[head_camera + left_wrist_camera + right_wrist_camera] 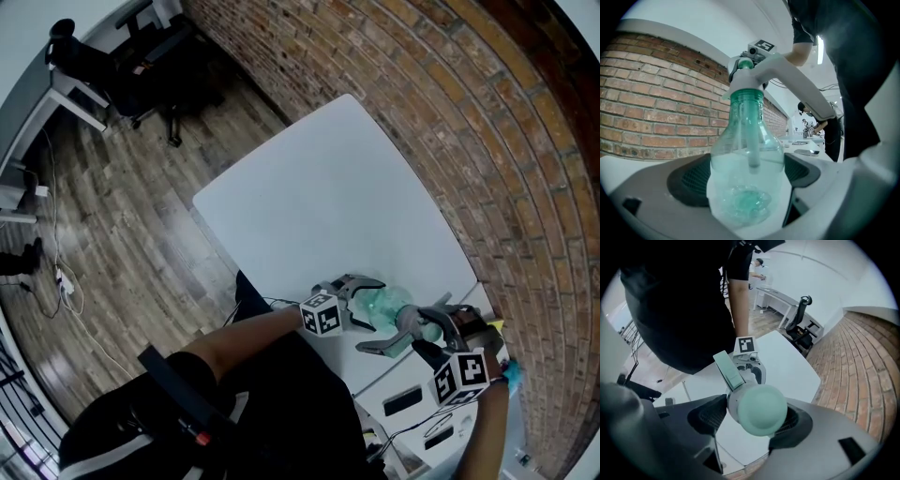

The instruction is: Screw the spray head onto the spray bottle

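Left gripper (pixel 367 302): jaws clamped on the body of the spray bottle (pixel 747 157), one pad on each side of the wide lower part. The bottle is clear with a green tint, and the dip tube (pixel 753 140) shows inside it.

Right gripper (pixel 412 330): jaws closed on the spray head (pixel 757 408), gripping its white body just behind the round pale-green end. The green trigger (pixel 729 371) sticks out past the jaws.

The spray head sits on the bottle neck, in line with it. Can't tell how far the thread is seated.

In the head view the bottle and head span the gap between the two grippers, over the near corner of the white bench (pixel 319 206), next to the brick wall (pixel 487 141). Can't tell whether the bottle touches the bench.

Writing: no label, brand or print visible on the bottle or head. The only markings are the black-and-white square patterns on each gripper's marker cube (pixel 322 314), and none of them reads as text.

Wood floor (pixel 122 216) to the left, with a black office chair (pixel 141 66) well away from the bench.
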Motion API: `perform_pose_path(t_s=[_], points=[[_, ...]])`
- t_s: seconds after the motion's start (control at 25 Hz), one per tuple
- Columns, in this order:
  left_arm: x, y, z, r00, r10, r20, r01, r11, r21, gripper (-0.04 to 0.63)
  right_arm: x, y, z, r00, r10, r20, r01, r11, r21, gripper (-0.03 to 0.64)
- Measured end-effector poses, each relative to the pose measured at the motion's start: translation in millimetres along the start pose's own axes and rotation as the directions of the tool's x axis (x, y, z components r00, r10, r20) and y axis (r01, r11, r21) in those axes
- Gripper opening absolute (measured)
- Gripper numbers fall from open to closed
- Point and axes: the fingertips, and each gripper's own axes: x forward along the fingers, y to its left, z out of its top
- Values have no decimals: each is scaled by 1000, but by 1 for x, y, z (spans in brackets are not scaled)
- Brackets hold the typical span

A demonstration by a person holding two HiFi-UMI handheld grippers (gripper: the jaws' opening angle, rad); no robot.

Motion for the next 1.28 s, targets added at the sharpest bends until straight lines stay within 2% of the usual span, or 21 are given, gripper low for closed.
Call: perform_pose_path(t_s=[0.24,0.4,0.64,0.8,1.12,1.2,1.28], points=[[0,0,0,1000,2,-7,-2,1000,-7,492,0,3,0,999,7,-38,-16,973,-232,282],[0,0,-1,1000,9,-7,-10,1000,-13,489,0,4,-3,998,-46,-37,33,952,-303,284],[-1,0,-1,1000,10,-8,-10,1000,-18,489,-1,4,-3,993,-113,-33,99,956,-275,284],[-1,0,-2,1000,12,-14,-12,1000,-22,489,0,4,-4,992,-104,-68,82,959,-273,282],[-5,2,-2,1000,16,-22,-17,999,-29,485,-19,0,-11,990,-102,-95,82,978,-193,282],[-7,3,-2,1000,19,-23,-20,999,-29,483,-29,2,-15,992,-87,-89,77,990,-115,282],[-7,3,-1,1000,18,-21,-19,1000,-24,483,-42,8,-18,997,-45,-56,48,998,51,282]])
